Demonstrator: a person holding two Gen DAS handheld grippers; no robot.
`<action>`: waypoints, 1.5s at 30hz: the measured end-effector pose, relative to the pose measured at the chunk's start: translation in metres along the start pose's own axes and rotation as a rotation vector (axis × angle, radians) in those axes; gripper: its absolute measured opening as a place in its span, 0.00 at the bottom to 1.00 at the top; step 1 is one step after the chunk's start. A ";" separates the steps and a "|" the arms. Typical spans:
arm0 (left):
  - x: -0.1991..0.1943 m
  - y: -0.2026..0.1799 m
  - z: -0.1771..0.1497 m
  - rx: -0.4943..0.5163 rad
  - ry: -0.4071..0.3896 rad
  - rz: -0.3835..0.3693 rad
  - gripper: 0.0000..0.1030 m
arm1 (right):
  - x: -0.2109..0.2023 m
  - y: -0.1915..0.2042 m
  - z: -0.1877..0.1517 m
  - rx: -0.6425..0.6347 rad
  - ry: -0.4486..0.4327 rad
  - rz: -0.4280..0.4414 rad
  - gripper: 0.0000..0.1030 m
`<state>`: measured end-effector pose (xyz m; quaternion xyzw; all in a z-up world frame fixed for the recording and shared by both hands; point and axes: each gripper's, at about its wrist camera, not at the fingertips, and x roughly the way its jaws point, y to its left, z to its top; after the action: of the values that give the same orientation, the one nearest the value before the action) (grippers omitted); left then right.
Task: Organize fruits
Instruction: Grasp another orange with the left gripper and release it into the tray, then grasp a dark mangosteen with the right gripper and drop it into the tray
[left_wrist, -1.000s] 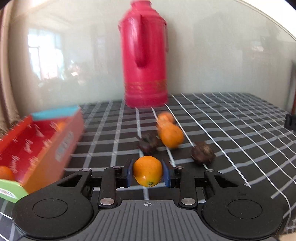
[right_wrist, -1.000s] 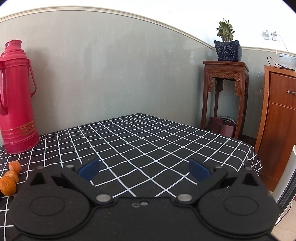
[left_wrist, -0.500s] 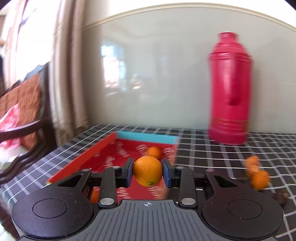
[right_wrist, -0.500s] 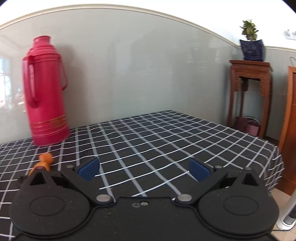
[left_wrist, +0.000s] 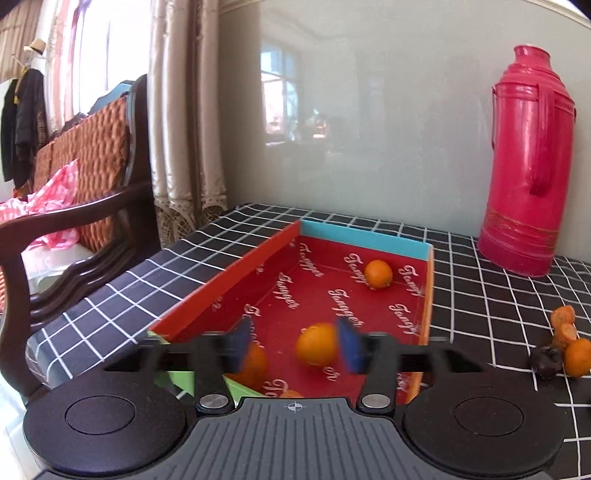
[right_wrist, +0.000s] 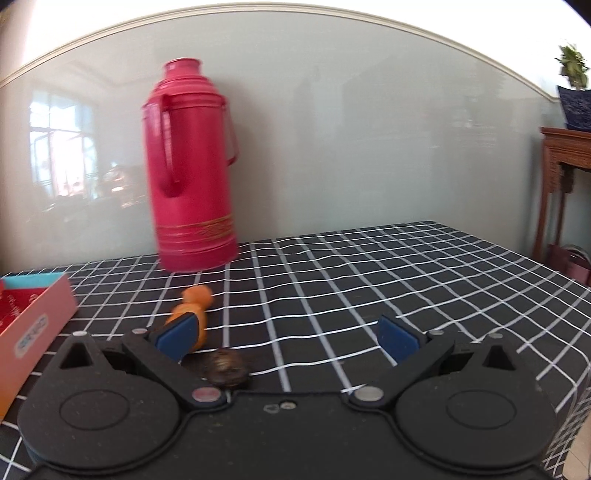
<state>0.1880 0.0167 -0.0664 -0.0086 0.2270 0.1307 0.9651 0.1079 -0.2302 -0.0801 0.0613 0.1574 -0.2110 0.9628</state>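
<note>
Left wrist view looks down close into the red box (left_wrist: 369, 240) — right wrist view faces across the table; both catch the red thermos (left_wrist: 524, 166).

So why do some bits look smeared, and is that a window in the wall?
Left wrist view: the orange between the open fingers is motion-blurred; the glossy wall mirrors a window. Right wrist view: the red thermos is smeared sideways, and straight lines bow from the fisheye lens.

Cloth, card and glossy plastic

Checked cloth (right_wrist: 369, 280) drapes the bench; glossy red flask (right_wrist: 190, 170) (plastic, apparently); printed card box (left_wrist: 236, 284); matt ribbed left hand-held gripper (left_wrist: 295, 341).
</note>
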 end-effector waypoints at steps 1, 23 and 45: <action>-0.003 0.002 0.000 -0.004 -0.014 0.010 0.74 | 0.001 0.002 0.000 -0.006 0.004 0.009 0.94; -0.022 0.090 0.002 -0.071 -0.096 0.140 0.90 | 0.058 0.017 -0.011 0.006 0.257 0.123 0.38; -0.025 0.162 -0.011 -0.146 -0.066 0.260 0.93 | 0.003 0.098 0.009 -0.065 0.067 0.495 0.30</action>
<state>0.1204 0.1663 -0.0586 -0.0453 0.1843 0.2710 0.9437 0.1551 -0.1441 -0.0677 0.0737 0.1760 0.0387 0.9809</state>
